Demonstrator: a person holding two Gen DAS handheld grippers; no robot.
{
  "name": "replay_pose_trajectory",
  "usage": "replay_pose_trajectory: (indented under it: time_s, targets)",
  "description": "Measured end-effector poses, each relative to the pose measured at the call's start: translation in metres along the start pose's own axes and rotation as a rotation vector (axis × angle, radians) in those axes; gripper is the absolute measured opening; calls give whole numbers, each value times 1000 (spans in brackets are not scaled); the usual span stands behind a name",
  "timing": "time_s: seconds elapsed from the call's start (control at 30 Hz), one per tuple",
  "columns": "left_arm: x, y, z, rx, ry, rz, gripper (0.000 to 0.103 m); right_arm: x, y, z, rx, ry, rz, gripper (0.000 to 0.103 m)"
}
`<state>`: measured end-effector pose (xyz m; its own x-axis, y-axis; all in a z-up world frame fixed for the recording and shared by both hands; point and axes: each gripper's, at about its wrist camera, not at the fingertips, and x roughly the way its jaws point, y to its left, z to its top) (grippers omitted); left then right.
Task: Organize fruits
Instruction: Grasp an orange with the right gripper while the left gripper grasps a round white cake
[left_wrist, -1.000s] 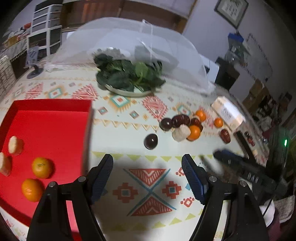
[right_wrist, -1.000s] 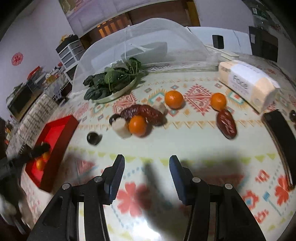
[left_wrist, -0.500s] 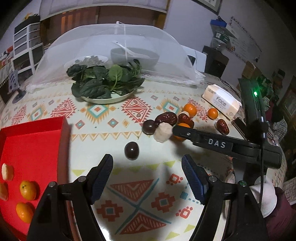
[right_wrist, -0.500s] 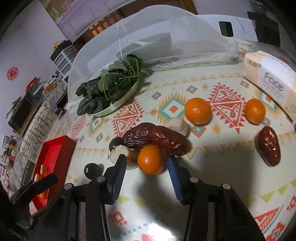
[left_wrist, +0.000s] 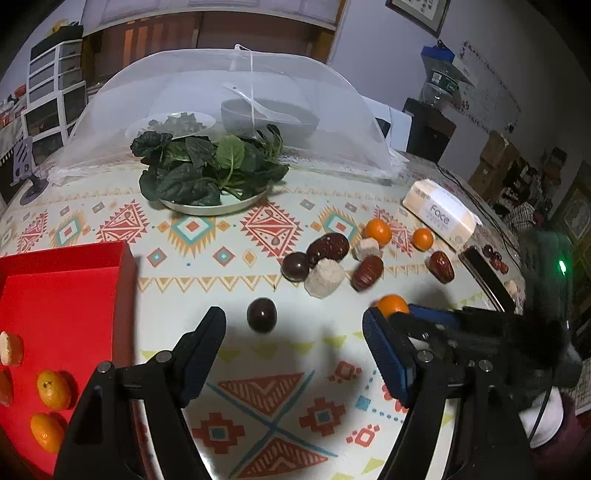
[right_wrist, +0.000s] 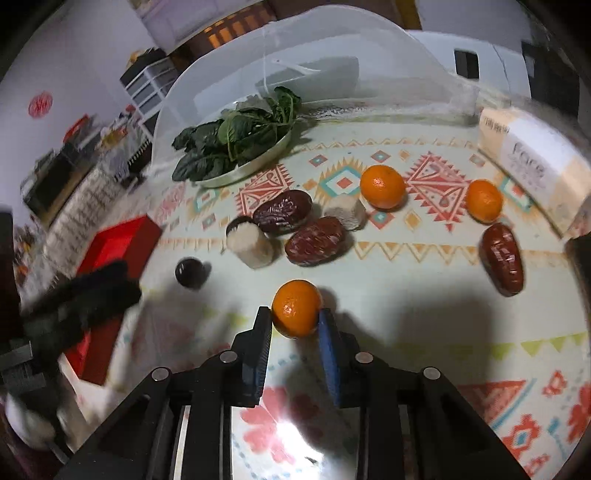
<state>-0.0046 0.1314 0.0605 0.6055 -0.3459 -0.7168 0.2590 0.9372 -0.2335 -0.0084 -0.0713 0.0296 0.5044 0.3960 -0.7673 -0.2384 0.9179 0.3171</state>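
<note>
My right gripper (right_wrist: 294, 325) is shut on a small orange (right_wrist: 296, 308) and holds it just above the patterned tablecloth; the orange also shows in the left wrist view (left_wrist: 392, 305). My left gripper (left_wrist: 293, 332) is open and empty, with a dark round fruit (left_wrist: 261, 314) on the cloth between its fingertips. A red tray (left_wrist: 62, 299) at the left holds two oranges (left_wrist: 53, 389) and pale pieces. On the cloth lie two more oranges (right_wrist: 382, 186), three red dates (right_wrist: 316, 240), pale chunks (right_wrist: 250, 242) and another dark fruit (left_wrist: 295, 265).
A plate of spinach (left_wrist: 210, 173) stands behind the fruit, in front of a mesh food cover (left_wrist: 236, 110) over bowls. A tissue pack (left_wrist: 439, 214) lies at the right. A black flat device (left_wrist: 484, 273) lies by the table's right edge.
My right gripper closed on the orange from the pile and pulled it back toward me, lifted. My left gripper moved closer to the dark round fruit.
</note>
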Motion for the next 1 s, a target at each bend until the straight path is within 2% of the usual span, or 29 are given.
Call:
replay_pose_trajectory:
  time_s: [0.1,0.17,0.23,0.27,0.33,0.7,0.73,0.77,0.8,0.83,1.0]
  targets:
    - [10,-7,4,-2,12,-13,76,0,4,0,-29,-39,-34,47]
    - [17,-19,6,37,16,-5,76,3,7,1,-31,-51,-37,50]
    - [24,-27,8,62,21,4,76,8,10,2,-44,-65,-47,50]
    - [30,-30,10,67,28,7,76,11,10,1,-50,-63,-43,46]
    - [36,-32,13,65,32,10,71,15,8,-1,-51,-43,-46,30]
    - [83,-54,20,121,78,68,60,-10,-23,-21,22,-62,-6,30]
    - [87,-55,20,125,84,74,56,-10,-24,-21,28,-61,0,30]
    - [92,-57,19,134,89,93,48,-10,-23,-21,25,-63,-2,30]
    - [93,-59,18,151,82,120,35,-10,-23,-21,21,-64,-4,30]
    - [94,-62,18,170,75,147,28,-9,-22,-21,18,-65,-4,30]
    - [84,-57,14,138,70,150,29,-8,-21,-21,18,-64,7,30]
